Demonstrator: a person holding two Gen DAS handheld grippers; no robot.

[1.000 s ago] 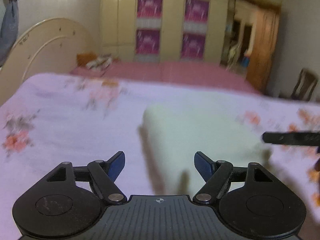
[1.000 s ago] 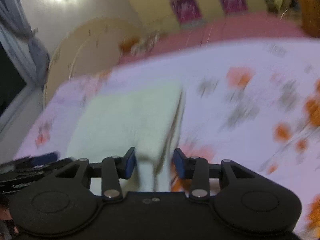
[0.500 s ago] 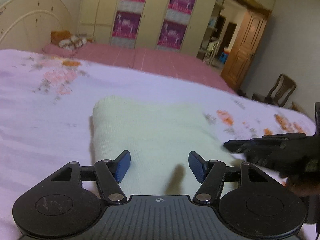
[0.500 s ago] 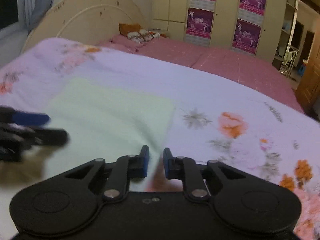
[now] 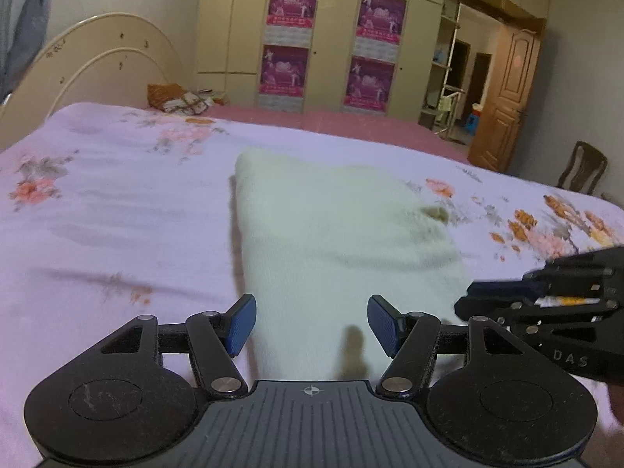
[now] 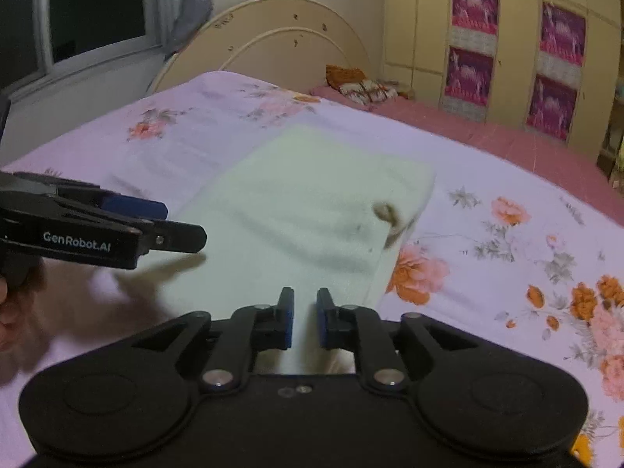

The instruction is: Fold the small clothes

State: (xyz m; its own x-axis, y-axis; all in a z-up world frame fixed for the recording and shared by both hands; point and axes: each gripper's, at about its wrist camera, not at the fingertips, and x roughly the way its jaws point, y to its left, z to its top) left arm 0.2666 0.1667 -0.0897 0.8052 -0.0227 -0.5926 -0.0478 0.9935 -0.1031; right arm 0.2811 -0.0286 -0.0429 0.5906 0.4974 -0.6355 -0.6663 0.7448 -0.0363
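Your left gripper (image 5: 311,323) has its blue-padded jaws spread wide and holds nothing, hanging just over the near edge of the folded pale cream knitted cloth (image 5: 335,241). Your right gripper (image 6: 304,321) has its jaws close together with a small gap, holding nothing. The cloth lies flat on the lilac flowered bedsheet (image 5: 109,210), between your two grippers.

I see a cream wardrobe (image 5: 331,39) with pink posters (image 5: 292,4), arched headboard (image 6: 273,46), brown door (image 5: 507,97), dark window (image 6: 93,7).
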